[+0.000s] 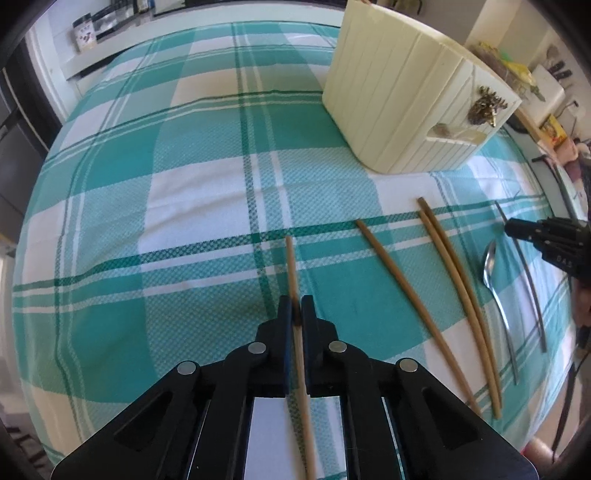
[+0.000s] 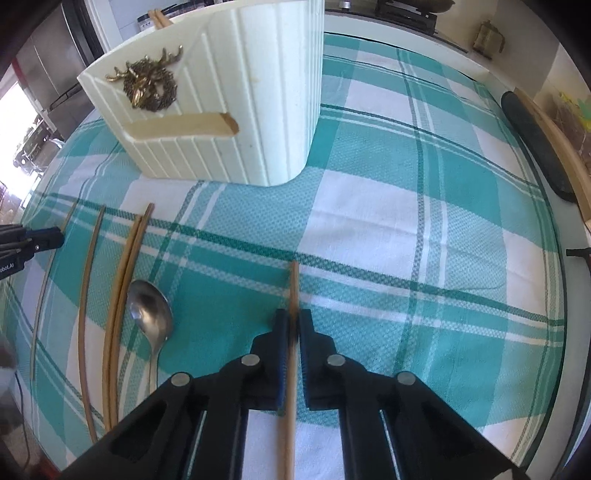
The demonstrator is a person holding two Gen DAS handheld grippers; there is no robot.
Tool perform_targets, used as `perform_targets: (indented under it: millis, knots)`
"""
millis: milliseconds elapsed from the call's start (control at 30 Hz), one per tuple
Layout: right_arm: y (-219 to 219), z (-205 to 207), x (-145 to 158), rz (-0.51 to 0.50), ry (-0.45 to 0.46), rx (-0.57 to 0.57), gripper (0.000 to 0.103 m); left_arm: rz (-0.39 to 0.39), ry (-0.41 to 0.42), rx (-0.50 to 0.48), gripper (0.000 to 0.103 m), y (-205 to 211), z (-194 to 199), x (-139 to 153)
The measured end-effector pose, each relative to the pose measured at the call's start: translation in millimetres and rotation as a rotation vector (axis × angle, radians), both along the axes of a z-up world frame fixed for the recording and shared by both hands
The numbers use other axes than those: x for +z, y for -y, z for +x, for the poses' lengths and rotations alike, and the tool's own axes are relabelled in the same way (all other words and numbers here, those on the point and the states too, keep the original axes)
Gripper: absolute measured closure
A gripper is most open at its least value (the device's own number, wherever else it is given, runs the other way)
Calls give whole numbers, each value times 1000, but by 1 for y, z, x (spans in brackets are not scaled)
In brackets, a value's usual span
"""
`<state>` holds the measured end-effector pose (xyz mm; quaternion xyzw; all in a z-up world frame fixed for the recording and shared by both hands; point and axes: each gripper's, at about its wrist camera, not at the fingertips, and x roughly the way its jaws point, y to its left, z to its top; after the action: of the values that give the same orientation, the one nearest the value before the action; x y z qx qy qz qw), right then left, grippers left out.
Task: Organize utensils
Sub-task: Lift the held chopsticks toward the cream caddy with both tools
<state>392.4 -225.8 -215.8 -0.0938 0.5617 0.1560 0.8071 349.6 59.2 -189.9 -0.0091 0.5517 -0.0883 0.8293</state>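
My left gripper is shut on a wooden chopstick that points forward over the cloth. My right gripper is shut on another wooden chopstick. On the checked cloth lie a single chopstick, a pair of chopsticks and a metal spoon; they also show in the right wrist view: the single chopstick, the pair and the spoon. A cream utensil holder stands farther back, also in the right wrist view. The right gripper's tip shows at the right edge.
The table carries a teal and white checked cloth. A thin dark utensil lies right of the spoon. Chopstick ends stick out of the holder. A dark oblong object lies at the table's right edge. The left gripper's tip shows at the left.
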Motion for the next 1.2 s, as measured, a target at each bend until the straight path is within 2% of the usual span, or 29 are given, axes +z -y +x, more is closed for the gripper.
perform_targets:
  millis: [67, 133, 367, 467, 533, 567, 600, 633, 700, 800, 933, 967, 1000, 1033, 1067, 1133, 1200]
  knots:
    - [5, -7, 12, 36, 38, -11, 97, 4, 61, -17, 100, 1, -12, 13]
    - [11, -22, 34, 86, 99, -10, 97, -35, 119, -20, 100, -3, -27, 34]
    - [39, -92, 136, 218, 345, 32, 97, -168, 359, -51, 100, -26, -85, 124]
    - [46, -112, 167, 234, 427, 38, 97, -181, 389, -57, 100, -31, -94, 141]
    - [49, -121, 179, 232, 473, 29, 97, -172, 339, -66, 96, -29, -89, 134]
    - [50, -125, 185, 235, 495, 23, 97, -153, 313, -64, 85, -26, -85, 125]
    - [51, -130, 190, 242, 514, 17, 97, -125, 286, -64, 68, -22, -81, 113]
    - [53, -131, 195, 256, 529, 10, 97, -105, 253, -70, 62, -18, -72, 100]
    - [55, -133, 203, 286, 553, 1, 97, -65, 179, -81, 61, -10, -60, 70]
    - [54, -137, 213, 305, 586, -8, 97, -14, 105, -64, 61, -1, -33, 32]
    - [53, -144, 222, 322, 601, -6, 97, 55, 53, -72, 61, 15, -11, 3]
    - [52, -146, 223, 323, 605, -6, 97, 84, 38, -77, 67, 20, -7, -3]
    - [53, -149, 224, 325, 608, -4, 97, 109, 17, -81, 89, 24, -5, -8]
    - [53, -152, 225, 325, 609, 0, 97, 125, 10, -80, 95, 26, -3, -11]
    - [53, -155, 225, 326, 611, 2, 97, 127, 19, -83, 99, 27, -3, -11]
    - [54, -161, 226, 332, 614, 9, 97, 111, 23, -89, 100, 28, -4, -10]
    - [55, -166, 227, 339, 618, 15, 97, 74, 66, -90, 100, 25, -11, -1]
